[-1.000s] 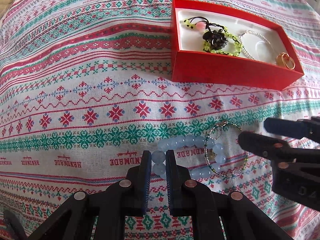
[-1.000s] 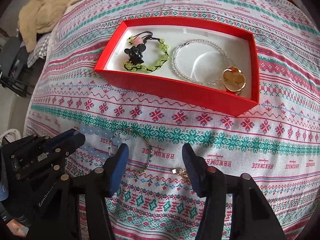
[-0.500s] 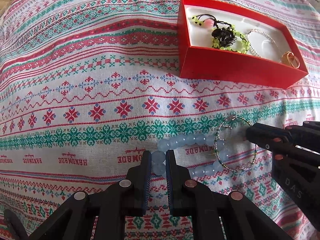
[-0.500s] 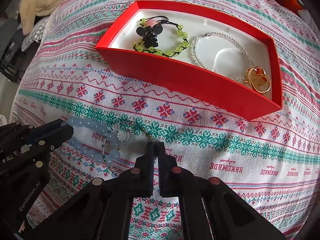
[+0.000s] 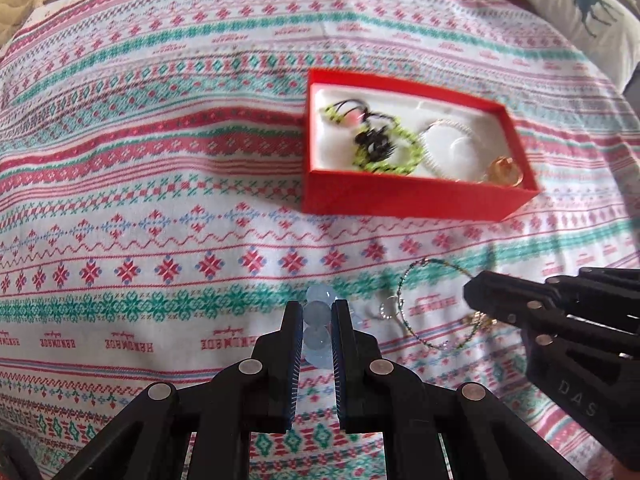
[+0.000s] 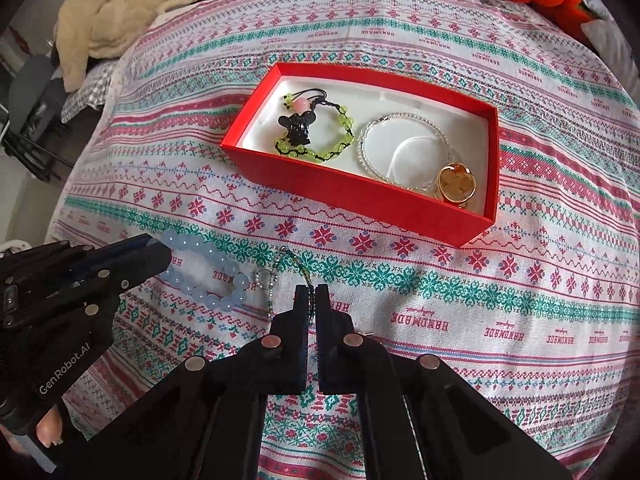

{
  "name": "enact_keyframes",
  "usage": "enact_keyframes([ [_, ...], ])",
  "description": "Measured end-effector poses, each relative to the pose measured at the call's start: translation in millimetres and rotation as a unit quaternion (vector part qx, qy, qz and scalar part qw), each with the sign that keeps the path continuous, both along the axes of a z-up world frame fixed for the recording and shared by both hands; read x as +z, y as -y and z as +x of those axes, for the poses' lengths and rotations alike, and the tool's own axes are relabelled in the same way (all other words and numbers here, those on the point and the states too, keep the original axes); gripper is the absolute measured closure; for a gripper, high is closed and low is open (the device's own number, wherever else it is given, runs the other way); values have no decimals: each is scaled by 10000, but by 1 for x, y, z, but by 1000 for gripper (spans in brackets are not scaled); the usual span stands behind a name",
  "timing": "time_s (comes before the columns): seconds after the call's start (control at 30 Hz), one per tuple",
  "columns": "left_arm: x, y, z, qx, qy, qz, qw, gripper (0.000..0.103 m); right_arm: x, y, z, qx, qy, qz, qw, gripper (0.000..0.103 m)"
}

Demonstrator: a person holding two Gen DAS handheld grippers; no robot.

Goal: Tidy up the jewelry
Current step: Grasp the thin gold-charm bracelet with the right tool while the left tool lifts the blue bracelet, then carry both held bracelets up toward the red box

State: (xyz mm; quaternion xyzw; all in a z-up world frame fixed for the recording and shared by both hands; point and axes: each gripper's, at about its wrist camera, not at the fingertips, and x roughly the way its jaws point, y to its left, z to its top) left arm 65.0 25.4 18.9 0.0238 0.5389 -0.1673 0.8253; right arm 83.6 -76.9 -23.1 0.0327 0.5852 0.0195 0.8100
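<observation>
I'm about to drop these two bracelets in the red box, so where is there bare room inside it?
In the red box, the white liner is bare along the far wall and in the far right corner. The green bead bracelet fills the left half; the clear bead strand and gold ring crowd the near right. Bare liner also shows inside the strand's loop.

In the left wrist view the open red cardboard box and the jewelry inside it are smeared by motion blur, so the beads of the lime-green beaded bracelet cannot be told apart. The black fingers hide part of the pale blue round-bead bracelet. In the right wrist view, the thin multicoloured seed-bead bangle runs behind the closed fingers; a small gold piece beside them is too small to identify.
</observation>
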Motion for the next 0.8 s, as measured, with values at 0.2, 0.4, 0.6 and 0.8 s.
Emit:
enact_keyframes([
  [0.2,16,9,-8,-113,153,-170,9997,94,17,2,-9,25,164,112,9998,101],
  [0.4,23,18,-8,-194,315,-297,9989,94,30,5,-10,43,321,180,9993,101],
  [0.6,29,24,-10,-257,478,-421,9976,94,39,11,-12,-6,416,227,9989,101],
  [0.8,38,27,-5,-226,642,-596,9959,94,47,21,-12,-126,504,307,9982,101],
])
